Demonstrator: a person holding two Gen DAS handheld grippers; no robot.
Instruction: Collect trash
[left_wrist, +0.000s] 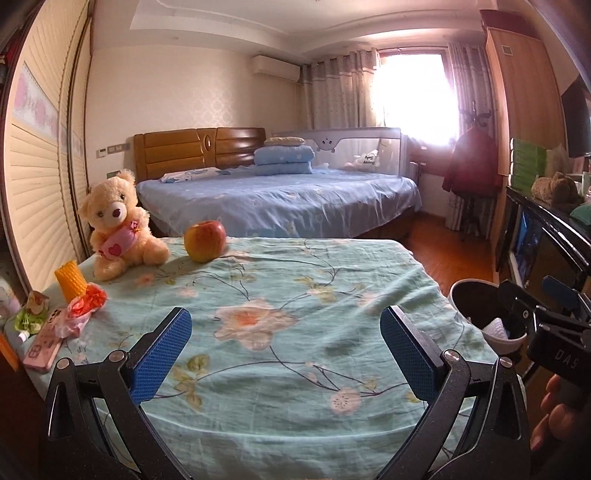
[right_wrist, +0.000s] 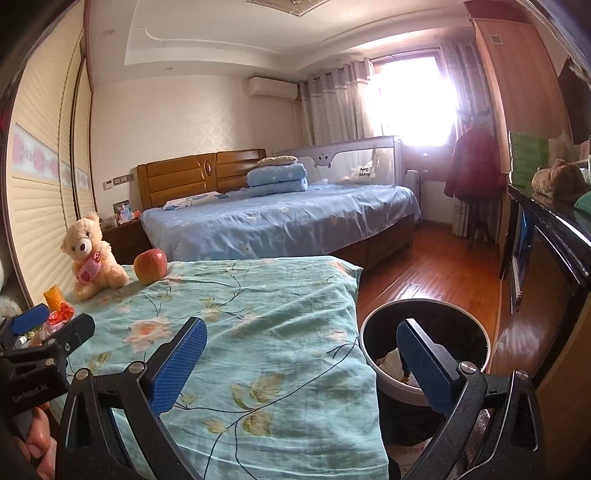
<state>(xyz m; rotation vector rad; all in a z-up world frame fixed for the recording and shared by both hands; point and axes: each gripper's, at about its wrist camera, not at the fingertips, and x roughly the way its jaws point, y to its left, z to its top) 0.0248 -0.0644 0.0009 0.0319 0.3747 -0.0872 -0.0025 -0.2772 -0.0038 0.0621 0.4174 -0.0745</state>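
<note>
both grippers spread wide and empty: left gripper (left_wrist: 286, 354) sits low centre of its view over the floral cloth (left_wrist: 295, 295), right gripper (right_wrist: 301, 363) low centre of its view, straddling the cloth edge and the trash bin (right_wrist: 369, 332). bin is at lower right in both views, on the floor just beside the table, with white crumpled paper already inside. remaining trash looks like the crumpled orange-pink wrapper (left_wrist: 86, 306) at the left edge of the left view, next to the yellow cup (left_wrist: 70, 280), a pink phone (left_wrist: 42, 349) and a green packet (left_wrist: 31, 314). teddy bear (left_wrist: 118, 225) and apple (left_wrist: 205, 240) at the far edge look like keepers. my read: between picks, nothing in hand. next move likely falls to the left gripper: swing toward frame left, come down on the wrapper without catching the phone or tipping the cup, close, carry across to the bin.
</note>
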